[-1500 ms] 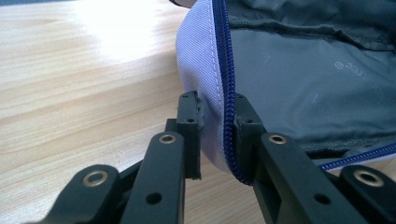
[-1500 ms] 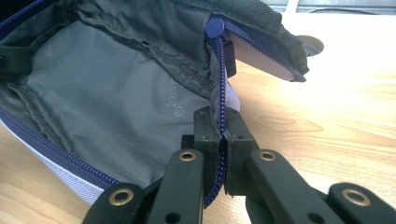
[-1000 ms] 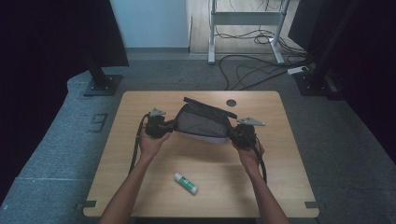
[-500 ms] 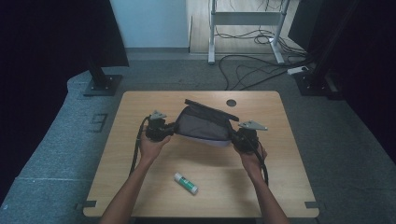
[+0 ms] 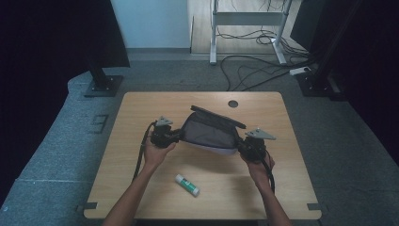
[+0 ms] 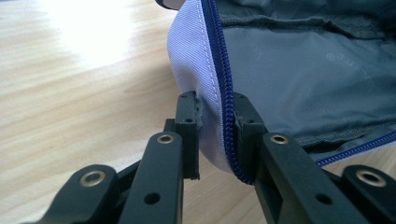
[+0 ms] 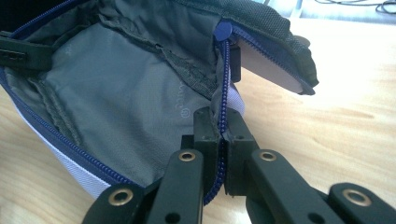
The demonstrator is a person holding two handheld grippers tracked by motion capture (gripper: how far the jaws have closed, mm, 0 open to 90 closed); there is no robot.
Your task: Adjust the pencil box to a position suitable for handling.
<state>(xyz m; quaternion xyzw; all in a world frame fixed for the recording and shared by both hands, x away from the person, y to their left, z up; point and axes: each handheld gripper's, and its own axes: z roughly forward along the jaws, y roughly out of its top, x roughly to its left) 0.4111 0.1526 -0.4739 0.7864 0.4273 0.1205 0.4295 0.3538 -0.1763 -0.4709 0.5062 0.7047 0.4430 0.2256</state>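
So I've got this pouch (image 5: 209, 134) strung between my two grippers over the middle of the tabletop (image 5: 141, 108), unzipped with the grey lining facing me. My left gripper (image 5: 176, 136) has its fingers (image 6: 189, 126) clamped on the pouch's left end, one finger on the pale lilac outside and the other on the inside, with the blue zipper (image 6: 224, 102) running right up between them. My right gripper (image 5: 241, 147) is doing the same on the other end: its fingers (image 7: 205, 128) are closed tight on the rim, zipper teeth pinched in the middle, and the round blue zipper end (image 7: 223, 31) sits just past my fingertips. The dark outer flap (image 7: 275, 32) folds over to the right of those fingers. From the right gripper view I can also see the left gripper's finger poking in at the far end of the pouch's mouth. The pouch sags a bit between both grips. A glue stick (image 5: 187, 184) lies on the tabletop nearer to me than either set of fingers, roughly between my forearms, well apart from the pouch.
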